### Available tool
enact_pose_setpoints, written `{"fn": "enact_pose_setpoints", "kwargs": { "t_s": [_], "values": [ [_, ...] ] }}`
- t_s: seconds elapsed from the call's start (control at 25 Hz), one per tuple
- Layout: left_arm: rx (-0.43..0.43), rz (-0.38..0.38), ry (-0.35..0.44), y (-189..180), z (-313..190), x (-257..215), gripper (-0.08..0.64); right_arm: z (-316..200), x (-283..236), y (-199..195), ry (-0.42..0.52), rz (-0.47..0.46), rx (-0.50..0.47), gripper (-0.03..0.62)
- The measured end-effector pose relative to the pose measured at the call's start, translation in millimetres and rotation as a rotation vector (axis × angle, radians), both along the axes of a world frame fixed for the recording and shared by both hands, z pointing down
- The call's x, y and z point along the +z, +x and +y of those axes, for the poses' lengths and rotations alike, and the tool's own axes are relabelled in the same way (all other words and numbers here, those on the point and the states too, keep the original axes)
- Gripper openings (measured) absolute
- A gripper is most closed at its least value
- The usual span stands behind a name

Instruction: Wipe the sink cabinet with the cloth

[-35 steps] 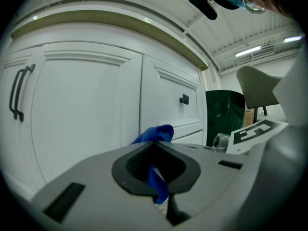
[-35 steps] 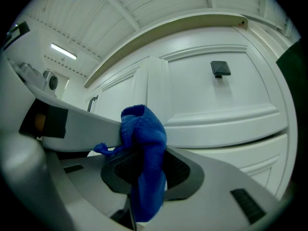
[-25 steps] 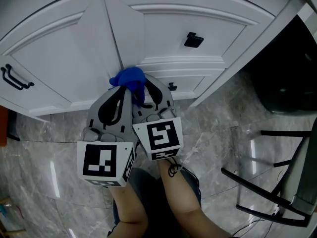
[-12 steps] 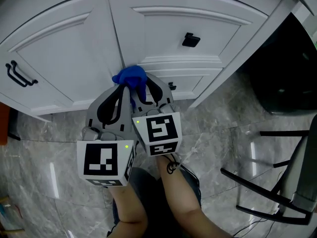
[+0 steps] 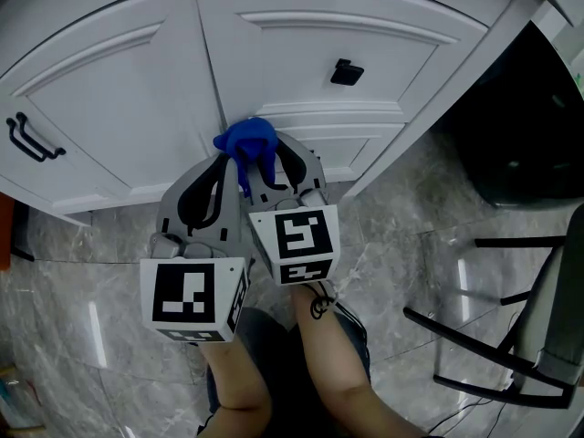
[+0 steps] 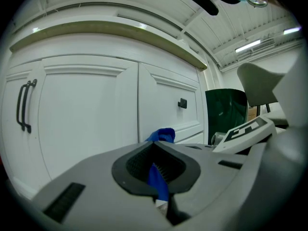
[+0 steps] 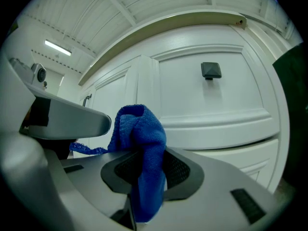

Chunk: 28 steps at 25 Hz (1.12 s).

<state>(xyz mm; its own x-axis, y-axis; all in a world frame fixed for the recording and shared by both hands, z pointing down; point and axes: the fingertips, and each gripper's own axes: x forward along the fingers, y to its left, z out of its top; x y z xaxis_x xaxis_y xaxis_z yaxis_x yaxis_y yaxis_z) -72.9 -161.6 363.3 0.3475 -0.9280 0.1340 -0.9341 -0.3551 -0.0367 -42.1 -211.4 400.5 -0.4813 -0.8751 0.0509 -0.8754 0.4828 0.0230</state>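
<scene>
With the left gripper point(image 6: 156, 150) and right gripper point(image 7: 144, 158) both clamped on one bunched blue cloth point(image 5: 248, 140) at the sink cabinet point(image 5: 301, 53), uneven pulling could tug it free.

— What sort of place is this?
— A kitchen or bathroom, by the look: a white curved cabinet point(image 5: 301, 57) with panelled doors and black handles point(image 5: 347, 71), under a pale beige countertop edge point(image 6: 106, 30)
— And underfoot?
— Glossy grey marble-look floor tiles point(image 5: 401, 235)
</scene>
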Motion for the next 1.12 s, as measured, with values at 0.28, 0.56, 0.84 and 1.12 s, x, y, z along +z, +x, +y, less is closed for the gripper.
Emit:
{"fn": "enact_pose_setpoints", "kwargs": {
  "t_s": [0.28,0.56,0.84,1.12],
  "values": [
    [0.008,0.004,-0.003,1.8,-1.9,1.9,0.003,-1.7,1.8,13.5,-0.004,0.001,0.026,0.115],
    [0.005,0.006,-0.007,1.3,-2.8,3.6,0.003,-3.3,-0.6,25.9,0.007,-0.009,0.051,0.115],
    [0.013,0.004,-0.003,4.1,-2.9,3.0,0.003,-4.4,0.0,36.6,-0.004,-0.037,0.073,0.115],
    [0.008,0.004,-0.005,2.5,-3.1,3.5,0.003,-6.0,0.3,46.7,-0.008,-0.04,0.083,0.115]
  ]
}}
